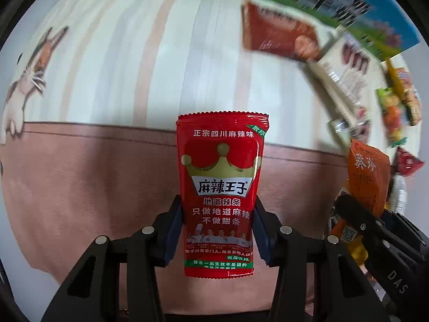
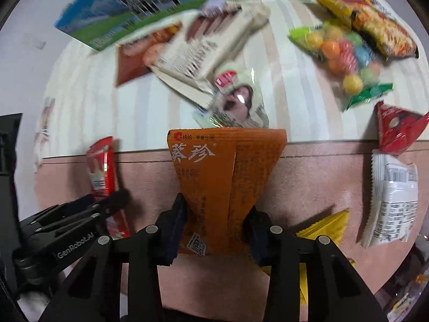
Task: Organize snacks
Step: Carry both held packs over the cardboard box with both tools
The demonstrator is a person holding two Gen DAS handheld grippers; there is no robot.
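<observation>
- Both jaws closed on packets: my left gripper [image 1: 218, 230] clamps the red packet [image 1: 220, 187] by its lower half, upright over the cloth [image 1: 93, 187]; my right gripper [image 2: 215, 230] pinches the orange packet [image 2: 225, 185] near its bottom seam, top fanned wide.
- Risk: both held low, so the tall tops may flop or slip out on a fast swing. Background blur suggests I am moving.
- Risk: grippers sit close together; the packets could knock each other.
- Surroundings, large first: green-blue box [image 2: 139, 8] at the far edge; tan packs [image 2: 193, 61] piled before it; candy bag [image 2: 346, 56]; white pack [image 2: 394, 198]; yellow pack [image 2: 325, 228] just beside my right jaw, likely to be brushed.
</observation>
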